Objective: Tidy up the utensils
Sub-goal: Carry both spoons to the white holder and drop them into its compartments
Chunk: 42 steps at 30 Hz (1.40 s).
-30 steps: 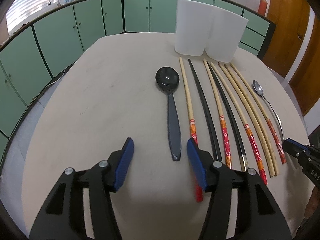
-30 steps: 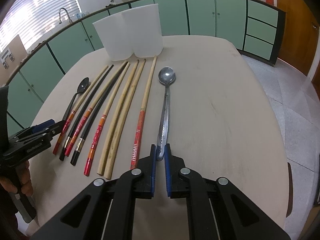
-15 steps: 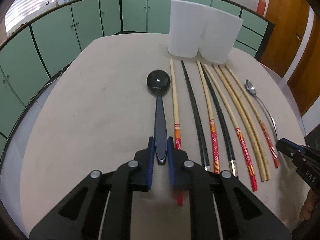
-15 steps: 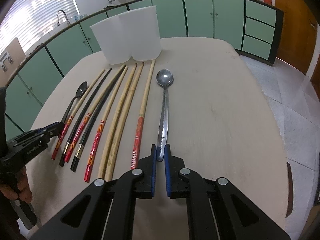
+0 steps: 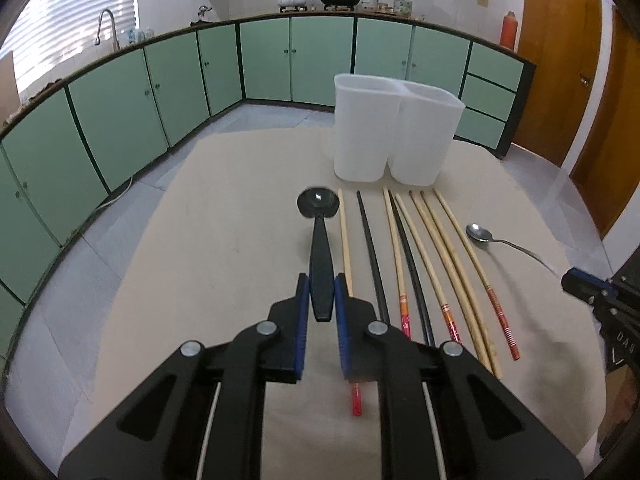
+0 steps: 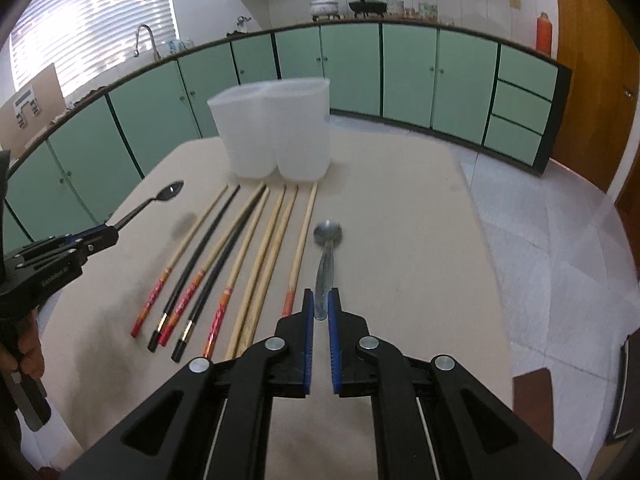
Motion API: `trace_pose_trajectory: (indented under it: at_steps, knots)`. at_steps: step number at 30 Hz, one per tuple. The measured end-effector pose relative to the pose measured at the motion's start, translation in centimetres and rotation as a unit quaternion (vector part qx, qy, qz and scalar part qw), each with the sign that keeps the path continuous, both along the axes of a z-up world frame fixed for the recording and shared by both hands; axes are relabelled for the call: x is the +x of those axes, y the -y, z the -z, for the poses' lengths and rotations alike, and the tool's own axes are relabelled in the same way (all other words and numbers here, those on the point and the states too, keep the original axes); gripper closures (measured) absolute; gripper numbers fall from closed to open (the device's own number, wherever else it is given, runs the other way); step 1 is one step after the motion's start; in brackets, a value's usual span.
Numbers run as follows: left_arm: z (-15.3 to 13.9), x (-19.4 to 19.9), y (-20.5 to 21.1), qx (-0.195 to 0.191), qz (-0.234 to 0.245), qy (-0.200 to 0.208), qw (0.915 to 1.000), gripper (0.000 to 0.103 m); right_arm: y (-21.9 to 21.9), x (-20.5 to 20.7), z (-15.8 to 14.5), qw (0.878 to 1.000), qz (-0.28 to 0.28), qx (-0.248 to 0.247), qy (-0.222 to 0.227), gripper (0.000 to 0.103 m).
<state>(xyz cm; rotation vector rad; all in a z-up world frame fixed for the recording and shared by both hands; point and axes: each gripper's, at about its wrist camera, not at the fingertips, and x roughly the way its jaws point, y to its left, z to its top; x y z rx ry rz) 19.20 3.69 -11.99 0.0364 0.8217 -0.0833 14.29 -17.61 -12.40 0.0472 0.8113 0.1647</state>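
My left gripper [image 5: 321, 285] is shut on the handle of a black plastic spoon [image 5: 320, 236] and holds it lifted above the beige table [image 5: 224, 248]; it also shows in the right wrist view [image 6: 156, 200]. My right gripper [image 6: 320, 301] is shut on the handle of a metal spoon [image 6: 326, 252], also lifted; that spoon shows in the left wrist view [image 5: 492, 238]. Several wooden and black chopsticks [image 5: 424, 248] lie side by side on the table between the two spoons. A white two-compartment holder [image 5: 394, 136] stands upright beyond them.
Green cabinets [image 5: 160, 96] ring the room behind the table. A brown door [image 5: 560, 80] is at the right. The table's far edge lies just behind the holder [image 6: 276, 132].
My left gripper closed on the black spoon's handle and lifted it. My right gripper, shut on the metal spoon, has also risen. Both views now tilt up toward the holder.
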Motion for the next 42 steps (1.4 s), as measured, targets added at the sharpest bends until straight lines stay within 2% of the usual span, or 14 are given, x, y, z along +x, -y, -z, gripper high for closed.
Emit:
trace_pose_trajectory:
  at_steps: [6,18,26,31,36,42]
  knots:
    - [-1.4,0.3,0.3,-0.002,0.018,-0.021,0.9996,0.091,1.1,0.4,-1.9,1.0,0.004,0.014,0.016,0.097]
    - [-3.6,0.3,0.1,-0.019,0.026,0.008,0.9995,0.091,1.8,1.2,-4.3,0.998,0.005,0.04,0.045,0.097]
    - [-5.1,1.7,0.7,0.001,0.052,-0.002,0.9987,0.091,2.0,2.5,-5.9,0.997,-0.003,0.056,0.054,0.097]
    - [-5.6,2.0,0.2,-0.016,0.054,-0.005,0.9984,0.091,2.0,3.0,-6.4,0.996,-0.009,0.06,0.058,0.097]
    - [-6.4,1.7,0.0,-0.015,0.056,0.005,0.9983,0.091,2.0,3.3,-7.2,0.996,-0.014,0.065,0.065,0.097]
    - [-8.4,2.2,-0.5,-0.022,0.059,0.019,0.9979,0.091,1.8,3.9,-9.2,0.994,-0.027,0.065,0.083,0.097]
